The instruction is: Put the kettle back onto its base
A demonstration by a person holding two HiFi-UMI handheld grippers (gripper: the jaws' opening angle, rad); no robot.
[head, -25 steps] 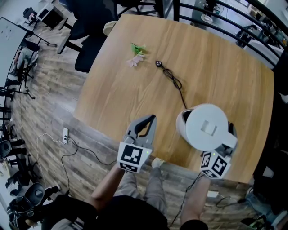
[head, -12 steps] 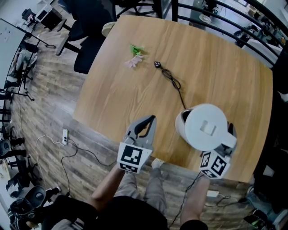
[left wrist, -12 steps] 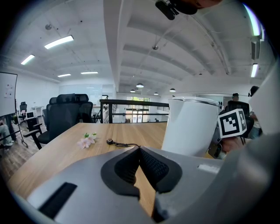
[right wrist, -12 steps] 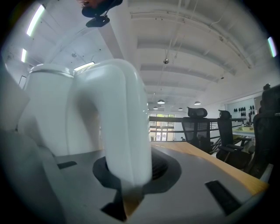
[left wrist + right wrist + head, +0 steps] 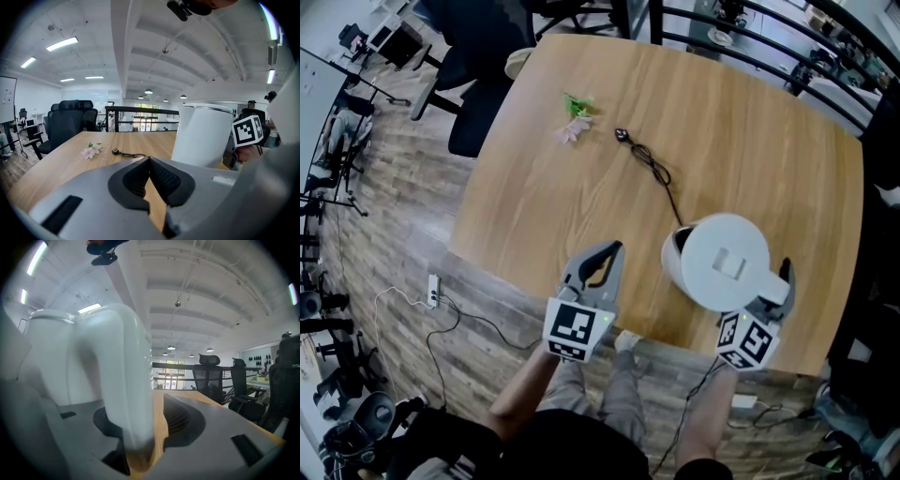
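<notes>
The white kettle (image 5: 727,262) stands upright on the wooden table (image 5: 581,206) near its front edge; what is under it is hidden. Its black cord (image 5: 656,173) runs from it to a plug (image 5: 622,134). My right gripper (image 5: 780,281) is at the kettle's handle (image 5: 126,380). Its jaws have just been opening and now stand open, the handle between them with a gap on the right side. My left gripper (image 5: 609,251) hovers left of the kettle (image 5: 201,136), shut and empty, its pads (image 5: 161,176) meeting at the tip.
A small pink flower (image 5: 574,117) lies on the far left part of the table. Black office chairs (image 5: 483,56) stand beyond the far left corner, and a black railing (image 5: 750,47) runs behind the table. A power strip (image 5: 434,289) and cables lie on the floor.
The right gripper's jaws have spread apart around the kettle handle. The kettle and the left gripper have stayed in place.
</notes>
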